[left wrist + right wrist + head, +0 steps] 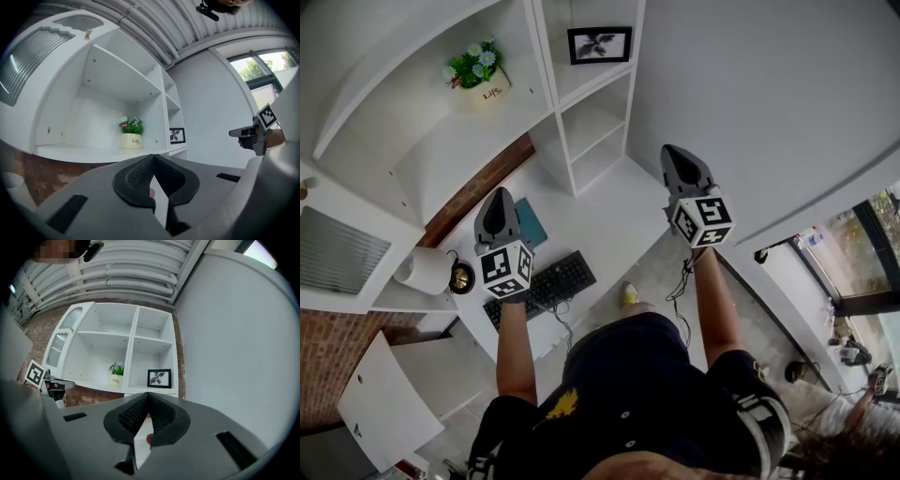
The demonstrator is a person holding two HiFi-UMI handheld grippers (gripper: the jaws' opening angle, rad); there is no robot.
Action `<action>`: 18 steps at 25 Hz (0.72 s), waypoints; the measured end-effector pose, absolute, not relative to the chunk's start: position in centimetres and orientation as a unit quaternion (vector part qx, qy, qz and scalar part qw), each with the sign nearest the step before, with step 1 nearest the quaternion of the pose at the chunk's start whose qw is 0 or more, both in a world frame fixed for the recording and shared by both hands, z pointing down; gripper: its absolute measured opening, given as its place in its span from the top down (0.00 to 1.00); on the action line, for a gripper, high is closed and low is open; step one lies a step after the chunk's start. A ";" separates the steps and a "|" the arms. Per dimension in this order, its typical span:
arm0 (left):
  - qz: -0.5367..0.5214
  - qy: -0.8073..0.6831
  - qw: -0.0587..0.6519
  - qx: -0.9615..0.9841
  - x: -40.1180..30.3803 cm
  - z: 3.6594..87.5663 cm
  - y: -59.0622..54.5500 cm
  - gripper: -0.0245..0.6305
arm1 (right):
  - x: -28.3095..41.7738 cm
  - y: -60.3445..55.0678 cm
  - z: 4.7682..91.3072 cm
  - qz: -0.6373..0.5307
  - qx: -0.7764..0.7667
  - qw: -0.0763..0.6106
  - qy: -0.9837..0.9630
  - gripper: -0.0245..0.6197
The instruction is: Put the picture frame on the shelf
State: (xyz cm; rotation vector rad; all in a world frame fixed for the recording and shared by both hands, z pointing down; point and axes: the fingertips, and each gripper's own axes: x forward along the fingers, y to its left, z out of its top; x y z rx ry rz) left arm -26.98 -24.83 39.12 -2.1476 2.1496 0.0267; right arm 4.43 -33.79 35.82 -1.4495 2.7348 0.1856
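Observation:
A black picture frame (600, 44) with a leaf print stands upright in the upper right compartment of the white shelf unit (553, 70). It also shows small in the left gripper view as the frame (177, 135) and in the right gripper view as the frame (159, 378). My left gripper (499, 199) hovers over the desk, shut and holding nothing, its pads meeting at the tip (153, 157). My right gripper (677, 155) hangs to the right, in front of the lower shelves, also shut and empty (148, 394). Both are well short of the frame.
A white pot of flowers (478, 75) sits in the wide left compartment. On the white desk (619, 202) lie a black keyboard (544, 286), a teal book (531, 225) and a paper roll (422, 270). A white chair (384, 403) stands at the lower left.

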 end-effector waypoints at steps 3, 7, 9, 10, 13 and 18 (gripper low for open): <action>0.007 0.707 0.051 -0.705 -27.2 39.2 -24.8 0.93 | 4.4 -33.8 35.9 0.059 -0.469 0.020 0.881 0.95; 0.008 0.705 0.052 -0.707 -27.2 39.1 -24.9 0.93 | 4.3 -33.8 35.7 0.062 -0.470 0.021 0.880 0.95; 0.008 0.704 0.052 -0.708 -27.2 39.0 -25.0 0.93 | 4.2 -33.8 35.7 0.064 -0.470 0.020 0.880 0.95; 0.008 0.703 0.052 -0.709 -27.1 39.0 -25.0 0.93 | 4.2 -33.7 35.7 0.064 -0.470 0.018 0.880 0.95; 0.008 0.701 0.052 -0.711 -27.0 39.0 -24.9 0.93 | 4.1 -33.6 35.7 0.067 -0.472 0.015 0.879 0.95; 0.006 0.700 0.050 -0.713 -27.2 39.0 -25.1 0.93 | 3.8 -33.7 35.6 0.068 -0.471 0.014 0.879 0.95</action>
